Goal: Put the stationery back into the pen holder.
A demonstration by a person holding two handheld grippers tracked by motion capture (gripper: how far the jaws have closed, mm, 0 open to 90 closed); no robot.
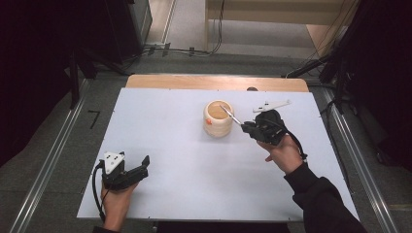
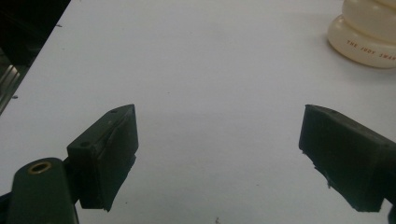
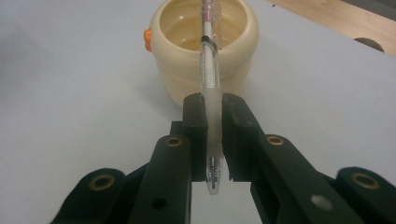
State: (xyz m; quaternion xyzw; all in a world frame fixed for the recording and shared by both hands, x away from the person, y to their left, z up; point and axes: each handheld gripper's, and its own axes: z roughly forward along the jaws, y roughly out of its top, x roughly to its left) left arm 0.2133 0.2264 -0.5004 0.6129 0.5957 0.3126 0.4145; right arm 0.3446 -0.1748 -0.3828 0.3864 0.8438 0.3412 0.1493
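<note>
A cream ribbed cup [image 1: 217,118] with an orange knob on its side stands on the white table top [image 1: 194,160], back of centre. My right gripper [image 1: 247,127] is just right of the cup, shut on a clear pen [image 1: 230,115] whose far end reaches over the cup's rim. In the right gripper view the pen [image 3: 209,74] runs between the two black pads up over the cup [image 3: 205,51] and its open mouth. My left gripper [image 1: 141,167] rests near the front left of the table, wide open, nothing between its fingers [image 2: 109,154]. The cup's base [image 2: 366,39] shows far off.
The white top lies on a wooden table whose far edge [image 1: 216,81] shows behind it. Metal rails [image 1: 53,160] run along the floor on both sides. Dark stands and cables sit beyond the table.
</note>
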